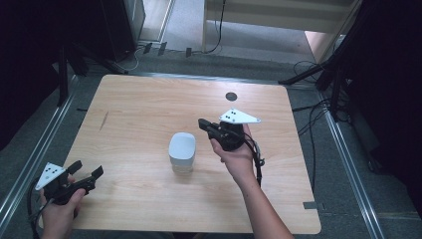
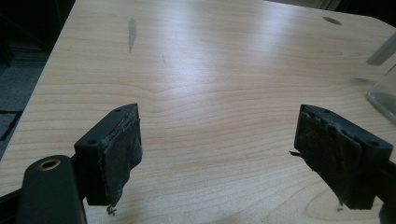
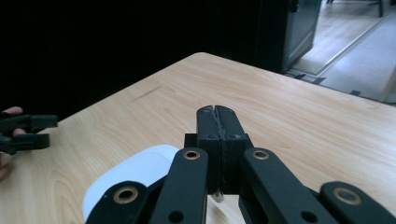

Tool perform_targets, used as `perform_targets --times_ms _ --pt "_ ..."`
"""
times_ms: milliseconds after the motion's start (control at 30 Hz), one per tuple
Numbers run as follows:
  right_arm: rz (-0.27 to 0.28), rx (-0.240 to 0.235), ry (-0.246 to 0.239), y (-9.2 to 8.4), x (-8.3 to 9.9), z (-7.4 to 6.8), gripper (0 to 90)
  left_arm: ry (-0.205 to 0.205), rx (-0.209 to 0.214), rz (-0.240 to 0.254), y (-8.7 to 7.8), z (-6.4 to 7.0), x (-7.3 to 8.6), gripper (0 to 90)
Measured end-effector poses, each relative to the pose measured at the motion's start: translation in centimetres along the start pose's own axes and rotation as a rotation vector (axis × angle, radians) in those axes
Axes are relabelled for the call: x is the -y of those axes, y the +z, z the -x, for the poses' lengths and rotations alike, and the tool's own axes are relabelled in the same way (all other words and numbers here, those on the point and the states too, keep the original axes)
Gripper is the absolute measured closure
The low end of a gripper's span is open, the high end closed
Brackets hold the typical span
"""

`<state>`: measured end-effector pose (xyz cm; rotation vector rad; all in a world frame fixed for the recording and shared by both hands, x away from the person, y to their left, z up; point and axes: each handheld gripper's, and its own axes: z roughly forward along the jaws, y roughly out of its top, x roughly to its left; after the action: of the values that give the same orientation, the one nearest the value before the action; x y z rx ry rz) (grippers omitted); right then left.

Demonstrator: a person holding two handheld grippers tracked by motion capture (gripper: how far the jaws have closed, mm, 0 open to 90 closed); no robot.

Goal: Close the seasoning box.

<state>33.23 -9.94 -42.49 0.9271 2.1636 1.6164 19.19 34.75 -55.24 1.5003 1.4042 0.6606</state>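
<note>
One wooden table (image 1: 149,109) stands in the middle of the high view, and on it there is one container (image 1: 182,151) with a white lid and a clear body, upright, a little below the centre of the tabletop; there are two grippers, one in each hand of the person. The left gripper (image 1: 85,173) is at the near left corner of the table, over the edge, well apart from the container; its two jaws are spread wide with nothing between them, and in the left gripper view (image 2: 219,154) only bare wood lies between the two worn black pads, with the clear side of the container (image 2: 385,93) at the far right edge. The right gripper (image 1: 202,123) is held by the right hand (image 1: 238,155) just to the right of the container and above it, not touching it; its two jaws are pressed together with nothing held, and the right gripper view (image 3: 217,114) shows them meeting in one thin line, the white lid (image 3: 140,172) lying below them at the lower left. In that same view the left gripper (image 3: 28,133) appears far off at the left edge. One small dark round hole (image 1: 230,96) is in the tabletop near the far edge; one dark streak (image 1: 103,121) marks the wood at the left.
</note>
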Motion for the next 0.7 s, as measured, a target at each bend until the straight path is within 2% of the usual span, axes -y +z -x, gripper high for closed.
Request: perform_targets --times_ms 100,167,233,300,333,367,467,533,700 --pt "0.011 0.028 0.015 -0.6 0.3 0.4 86.2 -0.002 -0.001 0.001 0.0 0.0 0.0 14.9" --pt "0.017 0.058 0.017 -1.0 0.7 0.7 78.1 -0.002 0.0 0.001 0.0 0.0 0.0 14.9" --pt "0.037 0.098 0.012 -1.8 1.2 1.2 61.1 -0.001 0.002 0.001 0.0 0.0 0.0 14.9" --pt "0.049 0.131 0.021 -2.5 1.8 1.7 31.9 0.002 0.002 0.001 0.0 0.0 0.0 14.9" --pt "0.036 0.144 0.038 -2.9 2.0 1.9 19.0 0.003 0.001 0.0 0.0 0.0 0.0 14.9" --pt "0.018 0.152 0.051 -3.2 2.4 2.2 12.2 0.004 0.0 -0.001 0.0 0.0 0.0 14.9" --pt "0.008 0.155 0.042 -4.5 3.7 2.9 10.7 0.003 0.002 -0.002 0.0 0.0 0.0 15.0" --pt "0.001 0.18 0.063 -5.6 4.7 3.4 10.4 0.003 0.001 -0.004 0.0 0.0 0.0 15.0" --pt "0.002 0.221 0.071 -7.8 6.6 4.3 11.0 0.002 -0.003 -0.006 0.0 0.0 0.0 15.1"
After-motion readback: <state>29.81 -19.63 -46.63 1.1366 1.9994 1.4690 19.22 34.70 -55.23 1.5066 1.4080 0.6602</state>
